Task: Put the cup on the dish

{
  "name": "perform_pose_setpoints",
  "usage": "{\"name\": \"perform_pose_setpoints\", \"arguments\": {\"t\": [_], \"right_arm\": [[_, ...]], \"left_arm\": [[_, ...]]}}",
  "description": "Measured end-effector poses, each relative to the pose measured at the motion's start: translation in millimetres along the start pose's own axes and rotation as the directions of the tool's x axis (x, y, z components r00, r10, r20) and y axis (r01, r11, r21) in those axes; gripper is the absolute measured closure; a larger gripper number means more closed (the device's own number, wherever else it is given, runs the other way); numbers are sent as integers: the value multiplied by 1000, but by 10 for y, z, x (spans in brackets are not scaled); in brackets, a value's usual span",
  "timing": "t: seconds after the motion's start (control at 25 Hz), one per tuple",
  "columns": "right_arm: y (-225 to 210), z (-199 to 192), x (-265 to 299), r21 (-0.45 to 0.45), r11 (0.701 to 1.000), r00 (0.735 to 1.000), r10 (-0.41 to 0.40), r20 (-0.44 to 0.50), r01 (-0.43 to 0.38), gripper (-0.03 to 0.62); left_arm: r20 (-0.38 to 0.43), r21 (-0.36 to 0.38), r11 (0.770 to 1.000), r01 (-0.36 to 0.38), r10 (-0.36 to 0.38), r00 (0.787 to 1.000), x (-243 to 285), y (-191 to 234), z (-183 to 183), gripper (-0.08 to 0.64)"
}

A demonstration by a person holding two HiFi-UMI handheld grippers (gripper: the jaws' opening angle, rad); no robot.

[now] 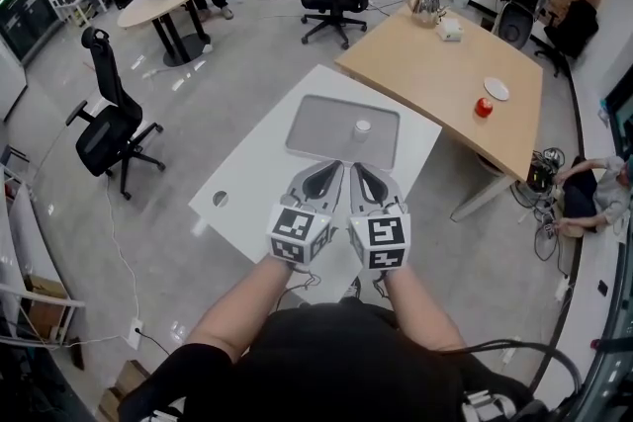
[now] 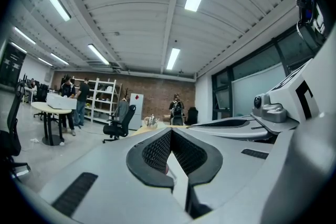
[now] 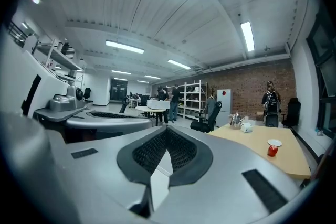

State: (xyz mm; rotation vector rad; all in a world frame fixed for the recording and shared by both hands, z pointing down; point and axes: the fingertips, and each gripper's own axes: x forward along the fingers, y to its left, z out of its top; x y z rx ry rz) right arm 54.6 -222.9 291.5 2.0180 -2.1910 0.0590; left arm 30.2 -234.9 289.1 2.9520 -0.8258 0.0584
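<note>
Cup (image 1: 362, 126) upright on grey tray (image 1: 316, 128), straight ahead of my right fingers (image 1: 368, 183), the nearer pair; left fingers (image 1: 318, 181) alongside; both pressed together, empty.

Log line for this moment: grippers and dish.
left gripper shut, empty | right gripper shut, empty | both over white table | dish bare, on wooden table

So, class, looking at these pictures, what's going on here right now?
A person holds a left tool and a right tool side by side over a white table, both shut and empty. A grey tray with a small pale container on it lies just ahead of them. On the wooden table beyond, a red cup stands beside a white dish, not on it. Nothing has been picked up yet.
</note>
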Motion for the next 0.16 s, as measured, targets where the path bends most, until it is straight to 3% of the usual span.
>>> {"name": "perform_pose_setpoints", "arguments": {"t": [0.16], "right_arm": [[88,-12,-84,-5,1000,1000,-1,-10,0,580]], "left_arm": [[-6,-13,1000,3,-3,1000,-111,-36,-21,563]]}}
